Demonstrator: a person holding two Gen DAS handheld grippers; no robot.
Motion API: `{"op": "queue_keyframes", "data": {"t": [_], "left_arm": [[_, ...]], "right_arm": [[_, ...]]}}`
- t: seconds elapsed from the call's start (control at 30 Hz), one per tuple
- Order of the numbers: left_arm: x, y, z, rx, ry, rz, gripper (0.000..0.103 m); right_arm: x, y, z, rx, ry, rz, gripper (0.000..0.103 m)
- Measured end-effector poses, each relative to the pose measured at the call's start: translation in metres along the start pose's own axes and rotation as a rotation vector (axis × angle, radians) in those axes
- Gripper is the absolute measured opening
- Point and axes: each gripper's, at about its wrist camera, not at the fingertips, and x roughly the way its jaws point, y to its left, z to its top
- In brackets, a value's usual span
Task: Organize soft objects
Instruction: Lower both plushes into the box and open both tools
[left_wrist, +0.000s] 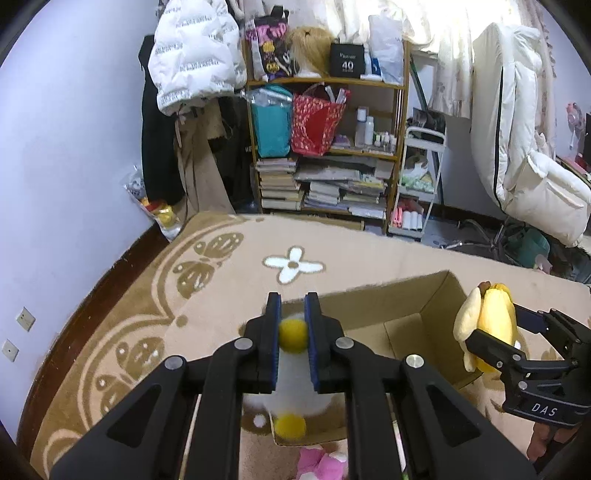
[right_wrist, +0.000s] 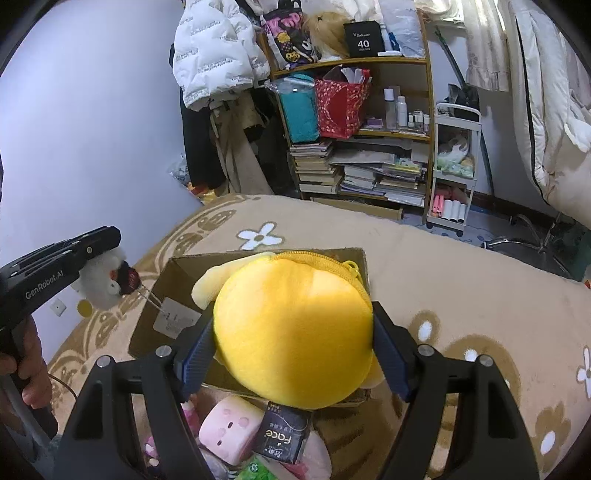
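Your left gripper (left_wrist: 291, 334), low in the centre of its own view, is pressed nearly together, pinching a small white plush toy (left_wrist: 286, 391) at its yellow pom-pom; it looks light and squashy, so it may swing. Your right gripper (right_wrist: 293, 345) stands wide, its blue pads squeezing the sides of a round yellow plush (right_wrist: 291, 328). This 1 is bulky yet soft: grip across its middle. Both hang above the open cardboard box (left_wrist: 413, 306) on the beige rug (left_wrist: 229, 266).

Pink plush (left_wrist: 321, 463) cut off by bottom edge; hang tag (right_wrist: 176, 316) print unreadable (too small)
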Motion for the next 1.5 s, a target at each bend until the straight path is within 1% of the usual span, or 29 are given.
{"op": "queue_keyframes", "data": {"t": [0.13,0.23,0.43,0.53,0.57,0.6,0.67,0.7,0.77,0.8,0.83,0.87,0.93,0.97,1.0,1.03,1.1,1.13,1.23,1.33,1.5], "left_arm": [[0.018,0.000,-0.012,-0.007,0.057,-0.004,0.012],[0.028,-0.003,-0.022,0.006,0.091,-0.008,0.013],[0.043,-0.012,-0.034,0.024,0.147,-0.013,0.014],[0.048,-0.011,-0.039,0.018,0.178,-0.014,0.015],[0.049,-0.010,-0.041,0.013,0.186,-0.014,0.015],[0.050,-0.009,-0.042,0.008,0.190,-0.007,0.018],[0.049,-0.008,-0.043,0.006,0.191,-0.001,0.019],[0.048,-0.007,-0.043,0.007,0.191,-0.001,0.021],[0.047,-0.006,-0.043,0.006,0.190,0.004,0.035],[0.045,-0.005,-0.044,0.006,0.184,0.011,0.053],[0.043,-0.003,-0.044,0.005,0.172,0.018,0.066],[0.040,-0.002,-0.045,0.004,0.159,0.022,0.068],[0.037,-0.001,-0.045,0.002,0.159,0.015,0.070],[0.037,0.000,-0.045,0.000,0.167,0.008,0.071],[0.036,0.000,-0.045,-0.001,0.174,0.003,0.074],[0.034,0.001,-0.045,-0.001,0.178,0.001,0.082],[0.028,0.002,-0.044,-0.003,0.164,0.010,0.092],[0.024,0.003,-0.043,-0.004,0.153,0.014,0.095],[0.015,0.004,-0.041,-0.015,0.143,0.014,0.099],[0.006,0.007,-0.040,-0.034,0.143,0.003,0.100],[-0.010,0.017,-0.046,-0.076,0.141,0.016,0.100]], "right_arm": [[0.011,0.001,-0.003,-0.006,0.022,-0.002,0.082],[0.017,0.000,-0.006,-0.011,0.031,0.001,0.084],[0.027,0.003,-0.011,-0.042,0.051,-0.009,0.084],[0.029,0.006,-0.012,-0.056,0.053,-0.012,0.085],[0.028,0.006,-0.012,-0.058,0.054,-0.013,0.085],[0.029,0.006,-0.012,-0.062,0.057,-0.016,0.085],[0.029,0.007,-0.013,-0.068,0.061,-0.017,0.086],[0.030,0.007,-0.013,-0.075,0.063,-0.018,0.088],[0.030,0.009,-0.014,-0.087,0.065,-0.025,0.089],[0.030,0.010,-0.014,-0.090,0.069,-0.023,0.090],[0.031,0.010,-0.013,-0.090,0.072,-0.021,0.092],[0.031,0.010,-0.013,-0.085,0.079,-0.017,0.094],[0.030,0.010,-0.013,-0.076,0.083,-0.013,0.103],[0.028,0.009,-0.014,-0.072,0.081,-0.010,0.103],[0.027,0.009,-0.013,-0.072,0.078,-0.006,0.103],[0.025,0.010,-0.013,-0.073,0.077,-0.004,0.103],[0.021,0.011,-0.012,-0.080,0.083,-0.009,0.103],[0.020,0.012,-0.012,-0.082,0.084,-0.012,0.103],[0.012,0.013,-0.012,-0.082,0.072,-0.013,0.103],[0.003,0.013,-0.011,-0.071,0.068,-0.012,0.103],[-0.015,0.015,-0.014,-0.073,0.044,-0.017,0.103]]}}
